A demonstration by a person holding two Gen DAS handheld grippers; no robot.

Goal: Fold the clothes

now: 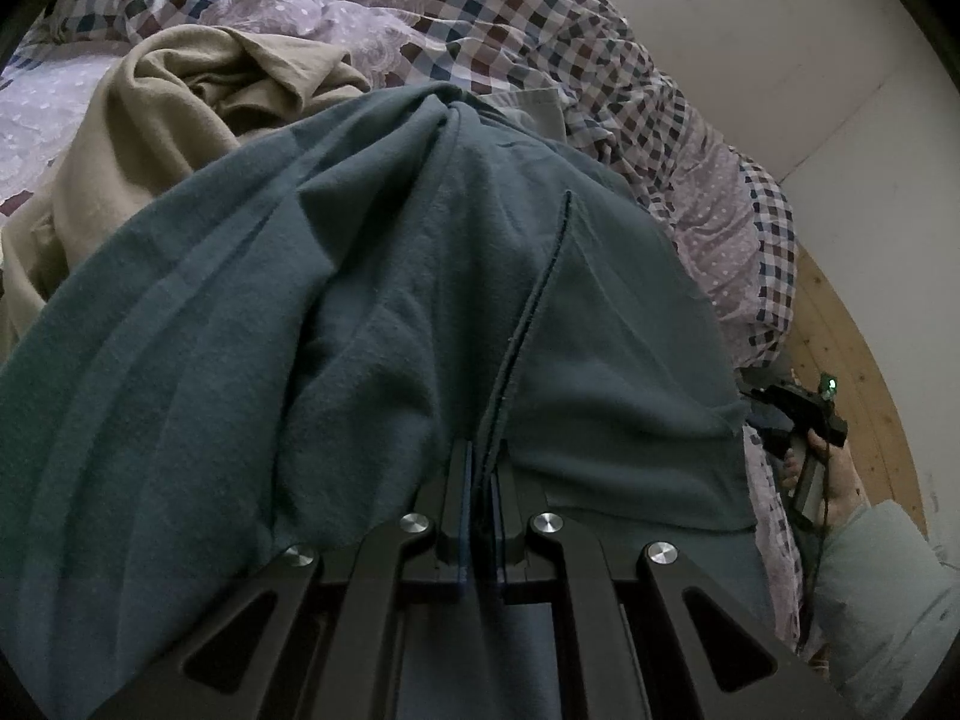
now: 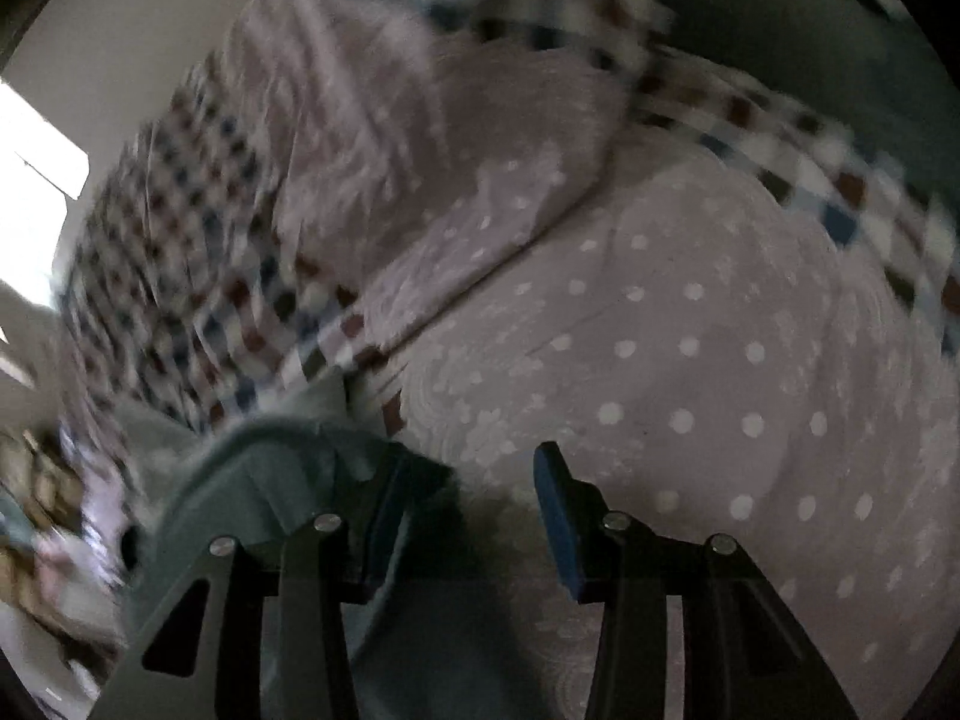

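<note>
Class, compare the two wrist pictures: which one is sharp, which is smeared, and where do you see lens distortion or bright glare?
Left wrist view: sharp, dim light, the teal garment crisp in weave and seam; fisheye bends the wall edge and wooden floor at right. Right wrist view: motion smear across the checked bedding, sharper on the dotted sheet near the lens; blown-out white patch at far left.

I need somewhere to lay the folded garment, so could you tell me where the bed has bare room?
Bare dotted sheet lies ahead of the right hand-held gripper, bordered by the checked duvet. It is crowded around the teal garment, where the beige garment is heaped behind it.
</note>
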